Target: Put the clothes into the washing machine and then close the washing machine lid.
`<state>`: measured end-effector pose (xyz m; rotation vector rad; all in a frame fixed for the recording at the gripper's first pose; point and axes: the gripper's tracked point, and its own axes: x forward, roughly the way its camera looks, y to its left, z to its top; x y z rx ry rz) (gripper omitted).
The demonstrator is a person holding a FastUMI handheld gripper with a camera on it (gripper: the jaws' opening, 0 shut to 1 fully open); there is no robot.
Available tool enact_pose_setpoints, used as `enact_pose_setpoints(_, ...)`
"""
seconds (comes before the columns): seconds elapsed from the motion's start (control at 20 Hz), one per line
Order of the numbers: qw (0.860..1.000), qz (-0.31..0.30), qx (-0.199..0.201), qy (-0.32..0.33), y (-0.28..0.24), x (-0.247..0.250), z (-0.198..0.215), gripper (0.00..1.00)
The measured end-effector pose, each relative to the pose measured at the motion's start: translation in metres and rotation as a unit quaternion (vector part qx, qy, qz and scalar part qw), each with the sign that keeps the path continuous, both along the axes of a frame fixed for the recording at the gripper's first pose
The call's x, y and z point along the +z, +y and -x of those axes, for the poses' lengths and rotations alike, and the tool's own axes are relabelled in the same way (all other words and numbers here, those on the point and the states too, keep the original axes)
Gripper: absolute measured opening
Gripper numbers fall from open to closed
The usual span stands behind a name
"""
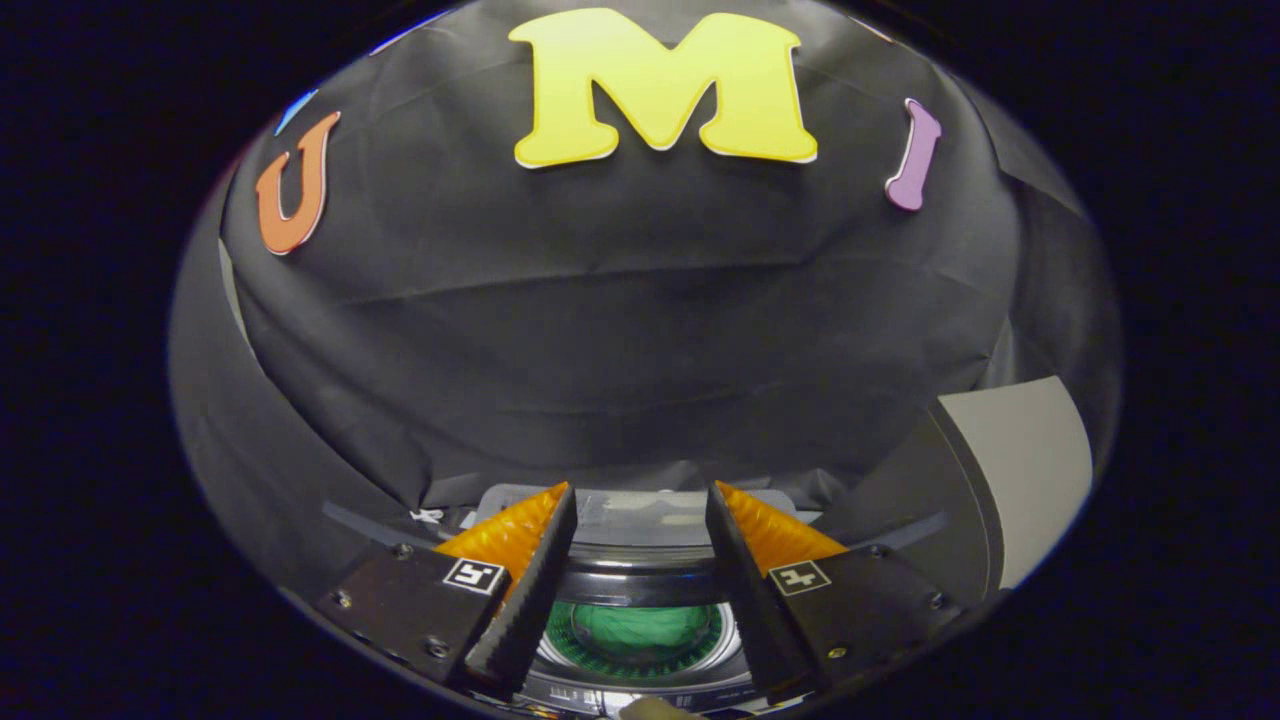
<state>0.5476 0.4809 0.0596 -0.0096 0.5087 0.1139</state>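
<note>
My gripper [640,510] hangs open and empty above the washing machine [640,600], the green clothes [637,632] already in its drum at six o'clock between my fingers, so I risk snagging the lid if I misjudge it.

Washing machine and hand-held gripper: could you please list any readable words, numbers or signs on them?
Washer: any print is too blurred to read.
Hand-held gripper, fingers open above the green clothes: two square coded markers, no words or numbers.
</note>
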Motion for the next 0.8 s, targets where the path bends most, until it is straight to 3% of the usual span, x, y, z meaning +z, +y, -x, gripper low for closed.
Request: enact_pose_setpoints(0.8,0.997,0.004,0.025,0.070,-0.014,-0.071,0.079,0.82)
